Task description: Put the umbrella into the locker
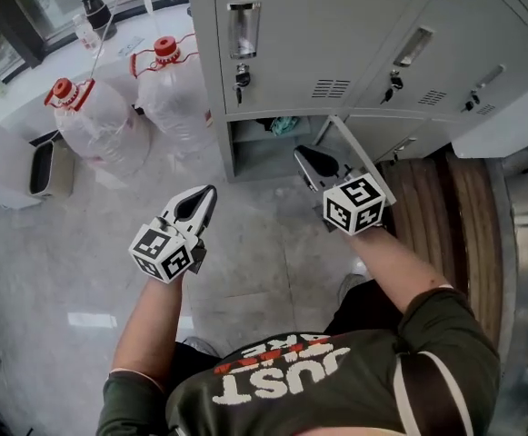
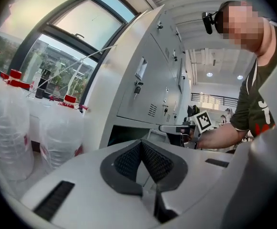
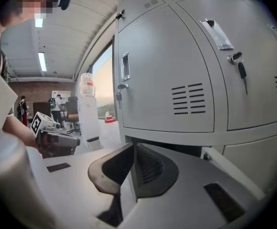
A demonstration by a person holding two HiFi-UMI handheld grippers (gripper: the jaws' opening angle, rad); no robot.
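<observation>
Neither gripper carries anything. The left gripper's fingers are pressed together at the tips with nothing between them, as the left gripper view shows. The right gripper's fingers are likewise closed on nothing, their dark pads meeting edge to edge in its own view.

Ahead of both sets of fingertips, and roughly between them in the head view, a lower locker stands open. At the back of its compartment, well beyond the fingers, lies a teal bundle. I take it to be the umbrella, though it is too small and shadowed to be sure. No umbrella shows anywhere else, neither on the floor nor near the fingers.

On that reading the main job looks done: the umbrella is inside and let go. What may be left is the locker door, which hangs swung out just to the right of the right fingers. The task does not ask for it to be shut. Two water jugs stand well off to the left of the left fingers and play no part.
</observation>
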